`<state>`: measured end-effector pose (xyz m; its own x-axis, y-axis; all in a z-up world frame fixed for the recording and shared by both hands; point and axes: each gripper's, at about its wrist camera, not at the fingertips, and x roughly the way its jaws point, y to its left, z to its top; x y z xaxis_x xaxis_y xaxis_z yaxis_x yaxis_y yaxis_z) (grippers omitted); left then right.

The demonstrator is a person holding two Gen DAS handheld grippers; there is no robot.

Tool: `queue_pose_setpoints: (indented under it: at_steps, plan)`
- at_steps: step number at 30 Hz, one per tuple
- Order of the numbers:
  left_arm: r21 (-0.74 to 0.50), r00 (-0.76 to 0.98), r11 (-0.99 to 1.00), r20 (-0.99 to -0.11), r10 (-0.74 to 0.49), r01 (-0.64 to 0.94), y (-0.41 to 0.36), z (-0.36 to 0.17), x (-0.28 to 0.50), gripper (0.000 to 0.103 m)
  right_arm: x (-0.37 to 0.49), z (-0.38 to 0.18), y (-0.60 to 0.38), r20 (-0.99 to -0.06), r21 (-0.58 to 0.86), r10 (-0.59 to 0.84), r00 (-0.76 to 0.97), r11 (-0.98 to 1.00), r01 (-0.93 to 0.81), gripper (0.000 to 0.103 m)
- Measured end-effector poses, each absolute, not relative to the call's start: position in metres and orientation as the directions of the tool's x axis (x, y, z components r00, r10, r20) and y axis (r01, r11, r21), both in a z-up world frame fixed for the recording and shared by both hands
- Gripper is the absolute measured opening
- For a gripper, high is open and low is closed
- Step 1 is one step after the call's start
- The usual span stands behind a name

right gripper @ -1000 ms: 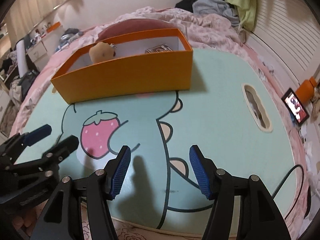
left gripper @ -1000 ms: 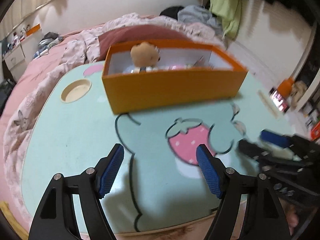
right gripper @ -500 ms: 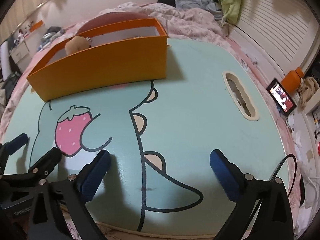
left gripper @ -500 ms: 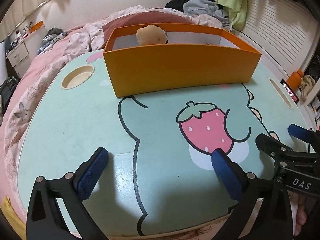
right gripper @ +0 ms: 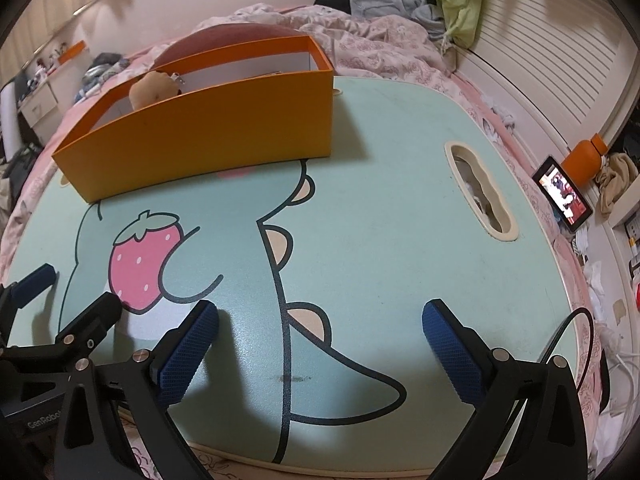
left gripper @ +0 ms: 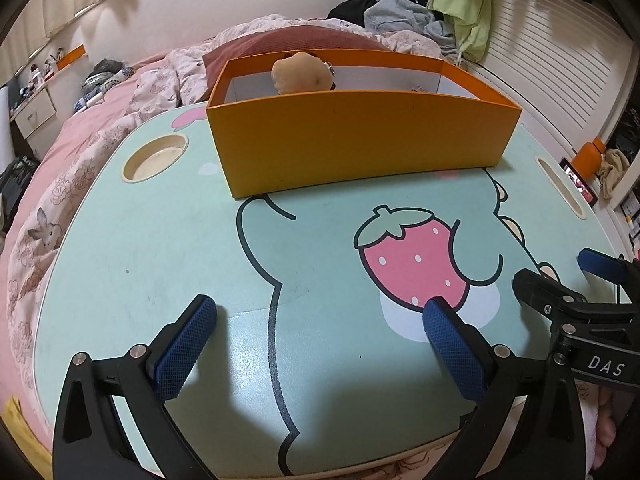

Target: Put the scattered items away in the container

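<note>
An orange box (left gripper: 360,148) stands at the far side of the mint lap table (left gripper: 160,248); it also shows in the right wrist view (right gripper: 208,136). A tan plush toy (left gripper: 300,73) pokes above its rim, also in the right wrist view (right gripper: 154,88). My left gripper (left gripper: 320,320) is open and empty, low over the near table edge. My right gripper (right gripper: 320,324) is open and empty beside it, to its right. Each gripper shows in the other's view: the right gripper (left gripper: 560,276) and the left gripper (right gripper: 72,292).
The table has a round cup recess (left gripper: 155,157) at far left and a slot handle (right gripper: 480,196) at right. It sits on a bed with a pink floral quilt (left gripper: 60,184). A lit phone (right gripper: 562,194) and an orange bottle (right gripper: 586,156) lie beyond the right edge.
Both grippers have opened wider and drawn back toward the near table edge. The box now looks farther from the fingers.
</note>
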<state>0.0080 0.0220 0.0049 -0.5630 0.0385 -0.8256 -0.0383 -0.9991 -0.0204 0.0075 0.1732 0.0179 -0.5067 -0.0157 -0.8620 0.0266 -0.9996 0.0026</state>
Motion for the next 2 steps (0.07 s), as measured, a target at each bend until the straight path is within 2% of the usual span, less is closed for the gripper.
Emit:
queue_pose_setpoints:
  at_steps: [2]
  plan:
    - [-0.020,-0.568,-0.999,-0.822,0.038,-0.037,0.0220,0.0052,0.0084,0.103,0.0075,0.0179,0.1734,-0.862,0.003,-0.016,-0.507,-1.000,0.026,0.102]
